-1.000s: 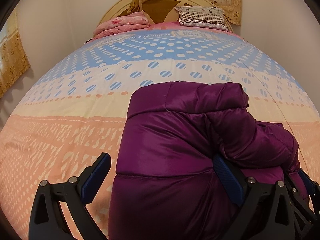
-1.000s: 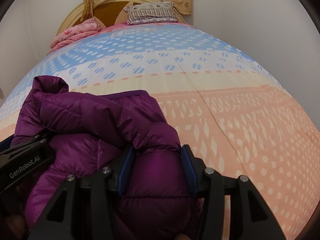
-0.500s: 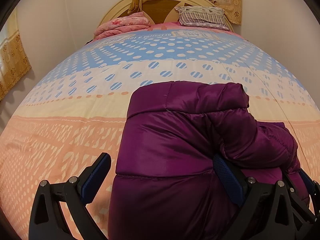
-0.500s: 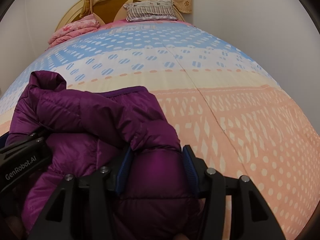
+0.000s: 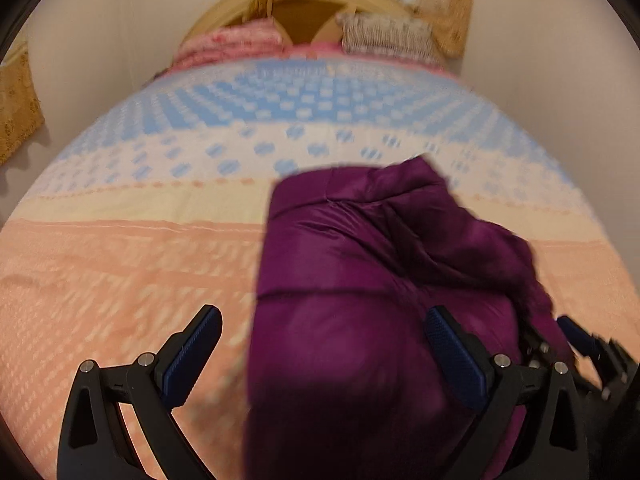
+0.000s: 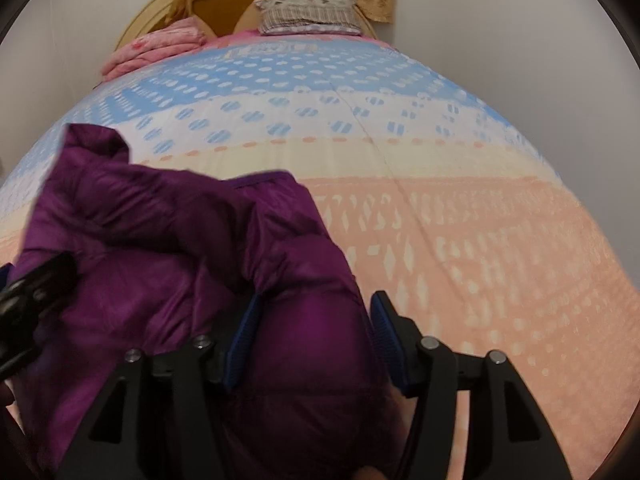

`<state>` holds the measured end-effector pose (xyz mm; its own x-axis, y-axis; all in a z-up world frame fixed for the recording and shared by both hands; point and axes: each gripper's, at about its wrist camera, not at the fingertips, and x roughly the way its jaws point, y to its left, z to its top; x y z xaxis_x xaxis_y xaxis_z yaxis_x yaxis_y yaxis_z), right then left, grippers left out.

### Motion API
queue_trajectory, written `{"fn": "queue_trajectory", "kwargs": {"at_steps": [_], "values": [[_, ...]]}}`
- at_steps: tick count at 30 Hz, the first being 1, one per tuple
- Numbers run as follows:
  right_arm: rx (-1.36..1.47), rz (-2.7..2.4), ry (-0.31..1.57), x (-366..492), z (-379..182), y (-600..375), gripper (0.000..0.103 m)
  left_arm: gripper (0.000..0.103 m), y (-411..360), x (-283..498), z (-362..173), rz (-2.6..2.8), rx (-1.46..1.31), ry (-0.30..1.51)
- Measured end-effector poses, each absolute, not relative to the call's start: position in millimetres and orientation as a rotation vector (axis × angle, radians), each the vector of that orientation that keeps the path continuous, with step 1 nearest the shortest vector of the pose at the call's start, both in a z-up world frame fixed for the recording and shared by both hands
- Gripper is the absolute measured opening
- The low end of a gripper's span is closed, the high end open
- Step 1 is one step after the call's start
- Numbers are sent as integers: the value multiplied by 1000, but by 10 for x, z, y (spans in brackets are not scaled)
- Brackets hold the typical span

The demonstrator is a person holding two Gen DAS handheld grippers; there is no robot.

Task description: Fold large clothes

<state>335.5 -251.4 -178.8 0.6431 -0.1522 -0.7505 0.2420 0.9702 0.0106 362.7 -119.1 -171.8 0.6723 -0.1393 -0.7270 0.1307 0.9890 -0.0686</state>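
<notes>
1. Fingers of the left gripper [image 5: 322,356] are spread wide, straddling a fold of the purple puffer jacket [image 5: 360,300] without pinching it.
2. A padded roll of the jacket is clamped between the fingers of the right gripper [image 6: 310,340].
3. The jacket is bunched on the bedspread [image 6: 460,240] near the foot edge of the bed, in the peach band.
4. A striped pillow [image 6: 308,14] and pink folded blanket [image 6: 160,48] are seen at the headboard end.
</notes>
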Motion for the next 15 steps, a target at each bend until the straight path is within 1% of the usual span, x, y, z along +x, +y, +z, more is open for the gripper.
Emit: {"fn": "queue_trajectory", "kwargs": {"at_steps": [1, 2, 3, 4, 5, 6, 8, 11, 15], "values": [[115, -221, 789, 3245, -1666, -2464, 71, 102, -1139, 3539, -1683, -164, -20, 801], [92, -225, 742, 3145, -1571, -2376, 82, 102, -1074, 3447, -1676, -161, -29, 784], [87, -208, 726, 3101, -1558, -2315, 85, 102, -1042, 3405, -1700, -152, -35, 783], [97, -184, 725, 3083, -1593, -2272, 87, 102, -1001, 3376, -1771, -145, -42, 794], [97, -178, 735, 3088, -1652, -2254, 83, 102, -982, 3383, -1819, -136, -46, 800], [101, -173, 757, 3110, -1772, -2255, 83, 102, -964, 3393, -1885, -128, -52, 812], [175, -159, 743, 3088, -1937, -2364, 83, 102, -920, 3436, -1979, -143, -92, 829], [266, -140, 735, 3084, -2003, -2498, 83, 102, -899, 3491, -2066, -168, -147, 843], [297, -130, 754, 3147, -2035, -2536, 85, 102, -967, 3519, -2114, -157, -151, 833]]}}
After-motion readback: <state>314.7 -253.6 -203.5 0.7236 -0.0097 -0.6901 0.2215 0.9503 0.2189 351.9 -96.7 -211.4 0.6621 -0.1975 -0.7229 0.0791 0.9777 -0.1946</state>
